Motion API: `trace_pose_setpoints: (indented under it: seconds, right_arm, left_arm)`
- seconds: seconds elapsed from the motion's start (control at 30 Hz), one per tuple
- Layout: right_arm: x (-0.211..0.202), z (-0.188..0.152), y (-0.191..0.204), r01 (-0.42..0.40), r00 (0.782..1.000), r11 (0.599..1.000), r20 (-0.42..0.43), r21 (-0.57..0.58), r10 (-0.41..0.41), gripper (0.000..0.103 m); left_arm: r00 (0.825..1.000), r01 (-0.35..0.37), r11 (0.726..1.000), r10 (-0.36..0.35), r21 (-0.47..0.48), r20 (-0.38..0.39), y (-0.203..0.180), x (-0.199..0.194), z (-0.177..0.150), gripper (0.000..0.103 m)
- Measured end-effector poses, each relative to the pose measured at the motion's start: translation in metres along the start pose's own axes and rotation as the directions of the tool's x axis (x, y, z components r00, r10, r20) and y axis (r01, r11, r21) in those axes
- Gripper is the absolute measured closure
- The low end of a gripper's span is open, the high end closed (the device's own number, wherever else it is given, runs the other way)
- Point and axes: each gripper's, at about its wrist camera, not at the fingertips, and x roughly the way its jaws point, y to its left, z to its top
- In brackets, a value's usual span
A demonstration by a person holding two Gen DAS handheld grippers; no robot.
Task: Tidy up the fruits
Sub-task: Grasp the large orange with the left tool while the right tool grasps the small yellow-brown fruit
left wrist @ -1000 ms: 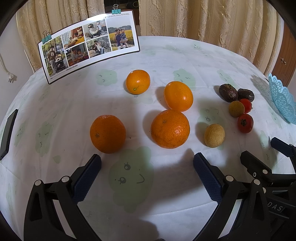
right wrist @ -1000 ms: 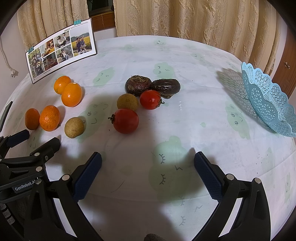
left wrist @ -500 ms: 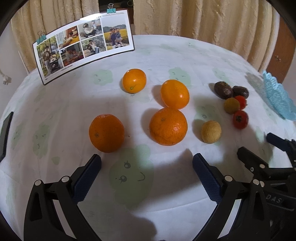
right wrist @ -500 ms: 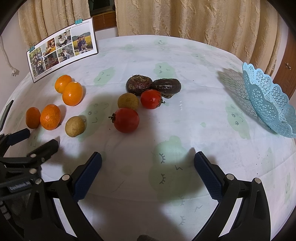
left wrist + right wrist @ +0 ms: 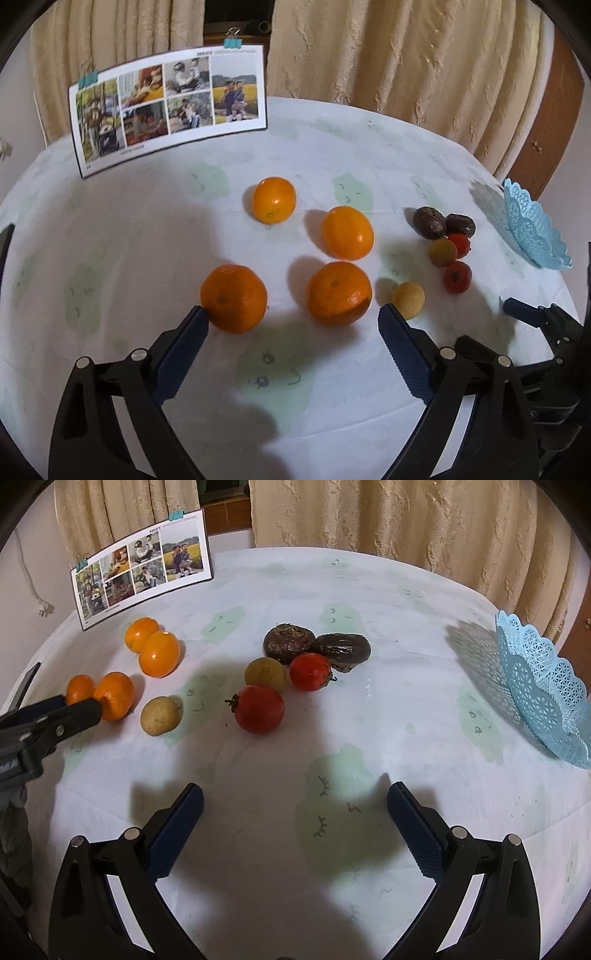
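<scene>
Several oranges lie on the white cloth, the nearest two (image 5: 233, 298) (image 5: 339, 293) just beyond my left gripper (image 5: 291, 314). Its jaws are closing. The right-hand orange sits in line with the gap, and neither pad presses on it. The left fingertip (image 5: 197, 317) reaches the edge of the left orange. A small tan fruit (image 5: 408, 300) lies by the right fingertip. My right gripper (image 5: 295, 794) hangs open over bare cloth, short of a red tomato (image 5: 259, 709). Behind that are a second tomato (image 5: 310, 671), a yellow-green fruit (image 5: 265, 672) and two dark wrinkled fruits (image 5: 290, 643) (image 5: 345, 647).
A light blue lattice basket (image 5: 543, 686) stands tilted at the table's right edge. A clipped photo card (image 5: 166, 107) stands at the back left before beige curtains. A dark flat object (image 5: 26, 686) lies at the left edge.
My left gripper has moved forward toward the oranges and tipped up, and its fingers have come slightly closer together. The right gripper has kept still.
</scene>
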Motion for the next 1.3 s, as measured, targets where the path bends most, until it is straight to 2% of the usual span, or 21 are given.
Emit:
trace_pose_setpoints:
  seconds: [0.07, 0.3, 0.37, 0.7, 0.8, 0.87, 1.0, 1.1, 1.17, 1.23, 1.3]
  right_arm:
    - [-0.004, -0.003, -0.005, -0.010, 1.000, 1.000, 0.006, 0.017, 0.010, 0.002]
    - [-0.019, -0.009, -0.032, -0.076, 0.996, 0.990, 0.048, 0.120, 0.071, 0.002]
    - [-0.022, -0.008, -0.035, -0.098, 0.994, 0.985, 0.061, 0.139, 0.090, 0.002]
    - [-0.037, -0.002, -0.015, -0.123, 0.985, 0.988, 0.136, 0.092, 0.110, 0.002]
    - [-0.037, 0.000, -0.014, -0.135, 0.982, 0.986, 0.145, 0.101, 0.120, 0.003]
    - [-0.037, 0.001, -0.012, -0.143, 0.981, 0.984, 0.150, 0.105, 0.127, 0.006]
    - [-0.036, 0.004, -0.003, -0.173, 0.976, 0.980, 0.153, 0.100, 0.157, 0.020]
    - [-0.035, 0.010, 0.010, -0.199, 0.970, 0.977, 0.158, 0.075, 0.186, 0.024]
    - [-0.034, 0.013, 0.019, -0.211, 0.967, 0.976, 0.157, 0.051, 0.201, 0.028]
    - [-0.033, 0.017, 0.031, -0.210, 0.966, 0.978, 0.157, 0.013, 0.205, 0.030]
    - [-0.030, 0.019, 0.041, -0.207, 0.968, 0.978, 0.146, -0.012, 0.206, 0.038]
  left_arm:
    - [1.000, -0.001, 1.000, 0.001, 0.005, 0.007, 0.001, -0.001, 0.003, 0.015]
    - [1.000, -0.014, 1.000, 0.015, -0.023, 0.020, 0.023, -0.003, 0.003, 0.015]
    - [0.999, -0.028, 0.999, 0.029, -0.021, 0.035, 0.026, -0.006, 0.004, 0.019]
    - [0.999, -0.008, 0.999, 0.010, -0.041, 0.049, 0.045, -0.012, 0.004, 0.023]
    - [0.999, -0.005, 0.999, 0.007, -0.046, 0.043, 0.050, -0.010, 0.005, 0.030]
    - [1.000, 0.005, 0.999, -0.004, -0.045, 0.027, 0.051, -0.005, 0.005, 0.036]
    - [1.000, -0.002, 0.999, 0.002, -0.044, 0.000, 0.051, 0.008, 0.006, 0.043]
    - [1.000, 0.003, 0.999, -0.003, -0.034, -0.010, 0.047, 0.014, 0.005, 0.051]
    - [1.000, 0.026, 0.999, -0.027, -0.033, -0.009, 0.046, 0.012, 0.004, 0.064]
    - [1.000, 0.029, 0.999, -0.029, -0.038, -0.005, 0.046, 0.010, 0.003, 0.064]
    - [1.000, 0.017, 0.999, -0.016, -0.040, 0.002, 0.047, 0.007, 0.001, 0.064]
